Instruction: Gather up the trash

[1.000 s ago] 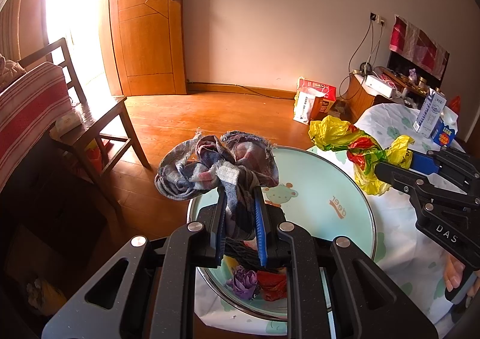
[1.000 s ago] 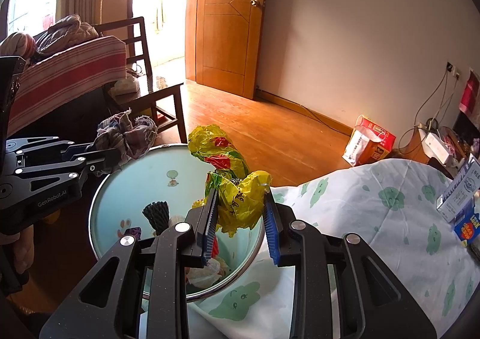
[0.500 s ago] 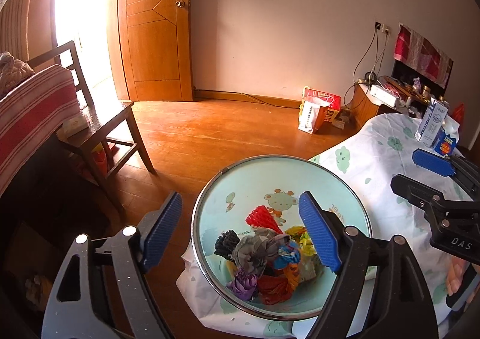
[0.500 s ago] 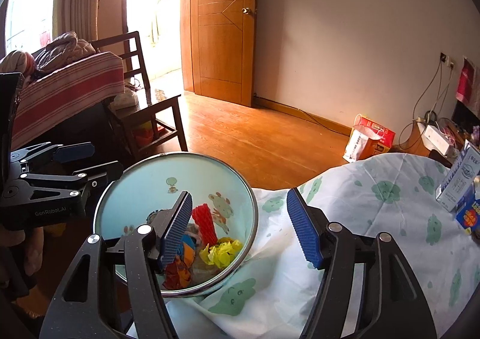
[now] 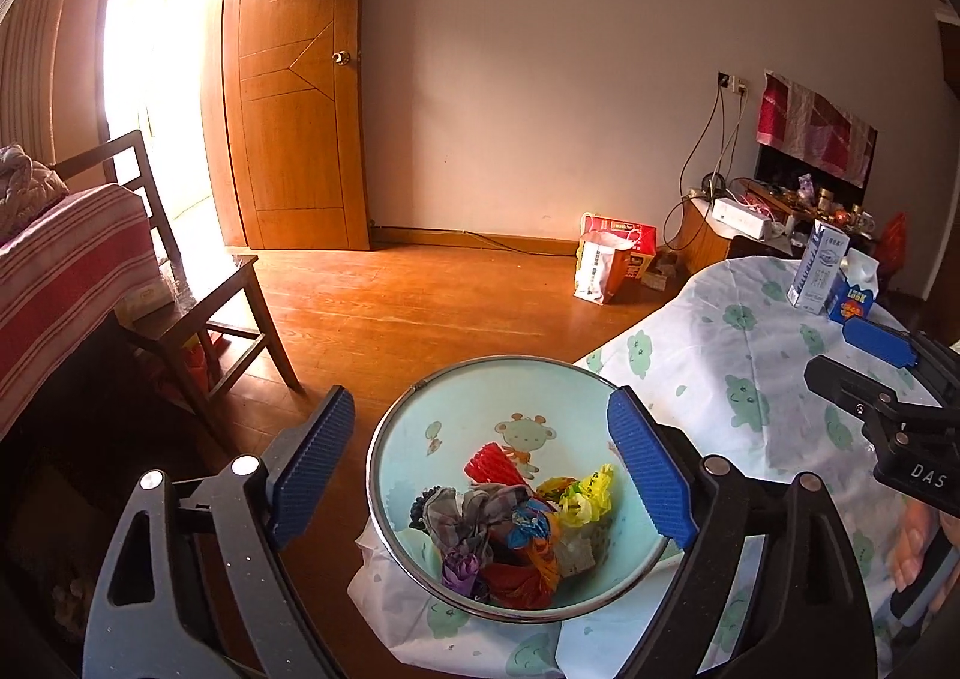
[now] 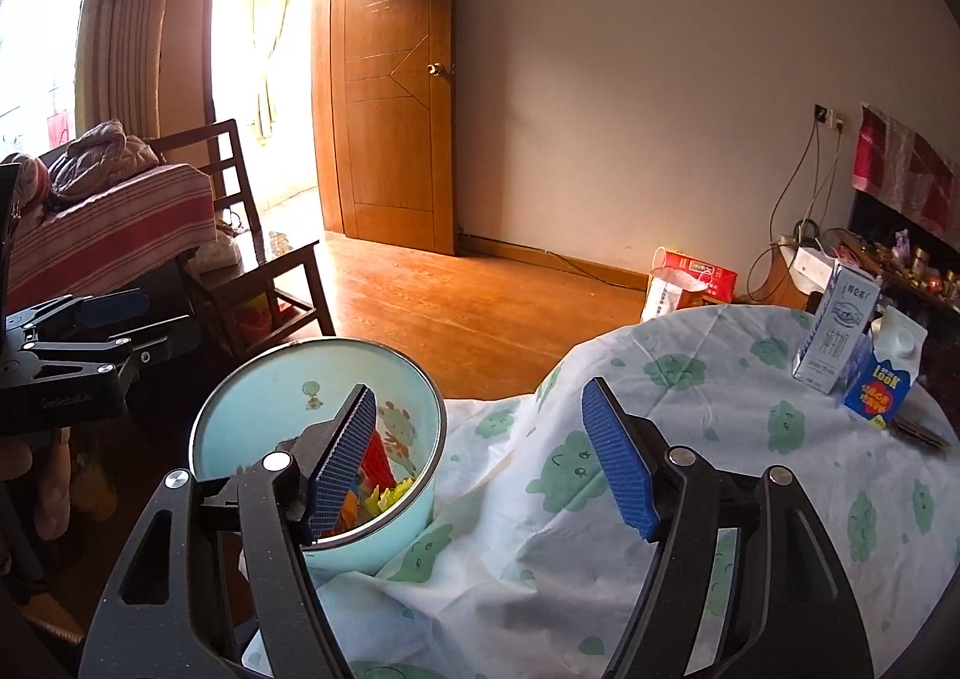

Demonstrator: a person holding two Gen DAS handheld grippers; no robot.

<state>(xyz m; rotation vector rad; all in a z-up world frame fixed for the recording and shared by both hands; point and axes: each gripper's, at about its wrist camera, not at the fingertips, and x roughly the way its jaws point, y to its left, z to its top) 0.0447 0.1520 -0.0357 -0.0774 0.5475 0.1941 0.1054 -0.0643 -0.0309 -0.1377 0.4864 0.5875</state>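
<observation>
My table (image 6: 690, 475) wears a thin, wrinkled white cloth printed with green smiling clouds; past it lie a glossy wooden floor (image 5: 420, 313), an open panelled door (image 5: 294, 96) and a slatted wooden chair (image 5: 198, 295). Two cartons (image 6: 840, 331) stand far ahead on my right. The round, pale-blue enamel basin (image 5: 420, 427) with a steel rim sits at the cloth's edge, directly beneath my left gripper (image 5: 480, 463). Inside it lies the crumpled trash (image 5: 510, 523): plaid rag, yellow and red wrappers. My left gripper is opening wide, empty; my right gripper (image 6: 480, 463) is also opening, empty, the basin just left of it.
</observation>
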